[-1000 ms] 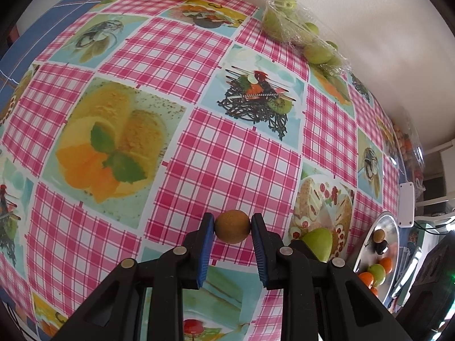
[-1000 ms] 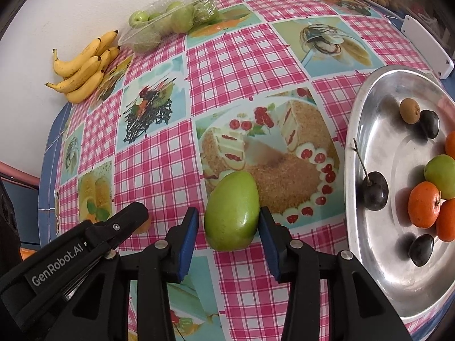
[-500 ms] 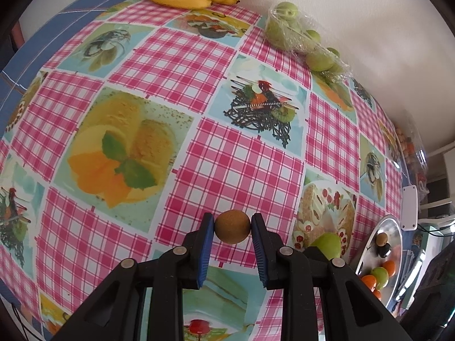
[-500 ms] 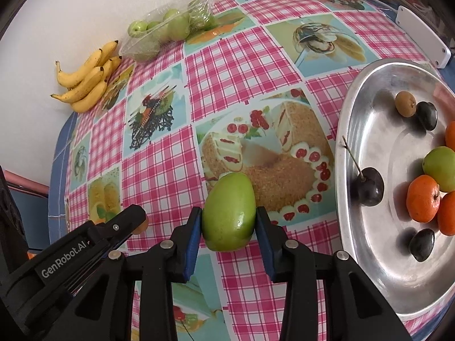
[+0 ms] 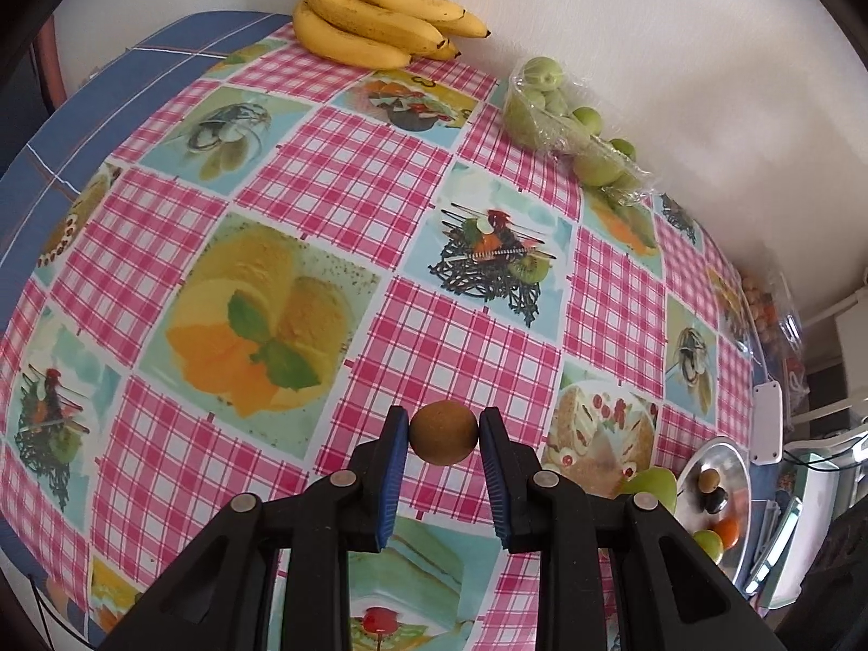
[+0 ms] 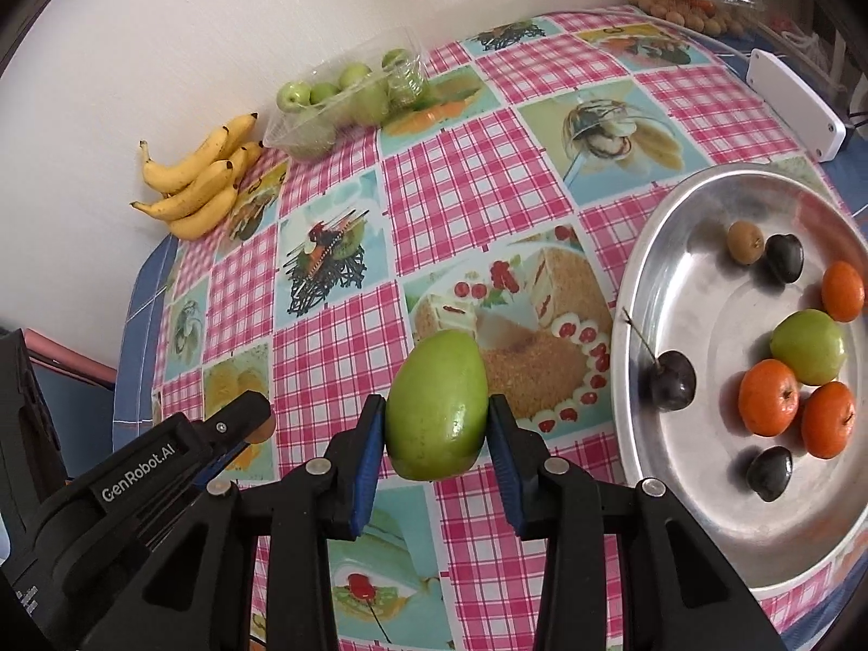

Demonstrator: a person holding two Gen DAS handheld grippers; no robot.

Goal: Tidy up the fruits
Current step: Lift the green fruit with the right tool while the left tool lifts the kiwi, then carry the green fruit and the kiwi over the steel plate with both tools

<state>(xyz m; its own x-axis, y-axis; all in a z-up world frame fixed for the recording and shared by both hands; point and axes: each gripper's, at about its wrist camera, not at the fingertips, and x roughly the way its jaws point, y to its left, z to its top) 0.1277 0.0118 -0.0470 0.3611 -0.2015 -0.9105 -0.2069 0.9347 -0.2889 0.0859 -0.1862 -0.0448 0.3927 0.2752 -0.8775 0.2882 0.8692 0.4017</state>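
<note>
My left gripper (image 5: 444, 436) is clamped on a small brown fruit (image 5: 443, 433), pinched between both blue pads (image 5: 397, 453). My right gripper (image 6: 434, 423) is clenched on a green mango (image 6: 436, 406), which stands out past the fingertips. Compared with a second ago, both fruits sit higher off the checked tablecloth (image 5: 347, 184) and the table looks farther below the fingers, so I judge the lift is done and the carry has begun. To the right of my right fingers lies the metal tray (image 6: 640, 293), already holding oranges (image 6: 767, 397), a green fruit (image 6: 808, 346), dark plums (image 6: 672, 380) and another small brown fruit (image 6: 745, 241). Far ahead of both sets of fingers, against the wall, are bananas (image 5: 374, 21) and a clear pack of green fruit (image 6: 347, 100). Next, I expect to swing both loads right, toward the tray.
</note>
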